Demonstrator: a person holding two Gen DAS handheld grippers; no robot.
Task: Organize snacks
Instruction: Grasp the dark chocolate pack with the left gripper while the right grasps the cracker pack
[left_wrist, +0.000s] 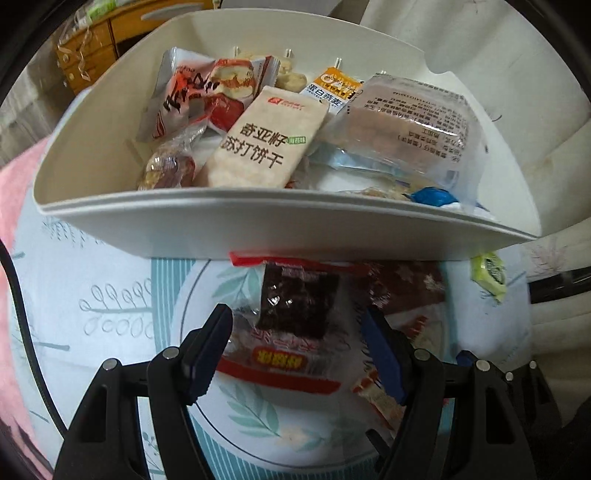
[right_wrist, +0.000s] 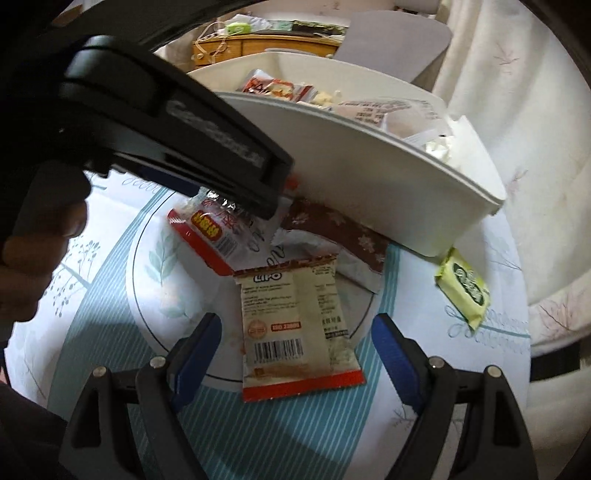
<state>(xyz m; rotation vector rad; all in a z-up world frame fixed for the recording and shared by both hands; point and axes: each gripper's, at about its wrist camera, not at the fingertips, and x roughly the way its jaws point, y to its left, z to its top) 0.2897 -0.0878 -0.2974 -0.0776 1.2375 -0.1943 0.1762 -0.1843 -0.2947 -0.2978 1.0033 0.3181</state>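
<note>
White bin (left_wrist: 155, 229) on a leaf-printed cloth (left_wrist: 110, 306), packed with snacks: cracker pack (left_wrist: 266, 140) leaning across the middle, red-and-white packet (left_wrist: 192, 96) toward the bin's far left, clear bun bag (left_wrist: 410, 129) at its right, orange bar (left_wrist: 332, 88) behind the cracker pack, blue candy (left_wrist: 432, 195) against the near wall on the right.

In front of the bin, on the cloth, several loose packets. Red-edged clear packet (left_wrist: 291, 332) with dark contents, its top edge tucked against the bin's near wall. Brown snowflake wrapper (right_wrist: 332, 229) just beside it, also touching the bin's base. LIPO packet (right_wrist: 295, 332) nearer than both, lying flat, barcode side up, overlapping the brown wrapper's pale end. Green packet (right_wrist: 463, 288) off the bin's right corner, apart from the others.

Left hand-held gripper (left_wrist: 295, 339) angled steeply down over the red-edged packet, jaws moderately wide, one finger on each side of the packet; contact with the pads not clear, no grip visible. Seen from the right wrist, its black body (right_wrist: 177, 129) crossing in front of the bin, tip down at that same packet (right_wrist: 207, 229), a hand (right_wrist: 33, 243) gripping the handle.

Right hand-held gripper (right_wrist: 295, 339) tilted down over the LIPO packet, jaws wide and well clear of the packet's sides, nothing held.
</note>
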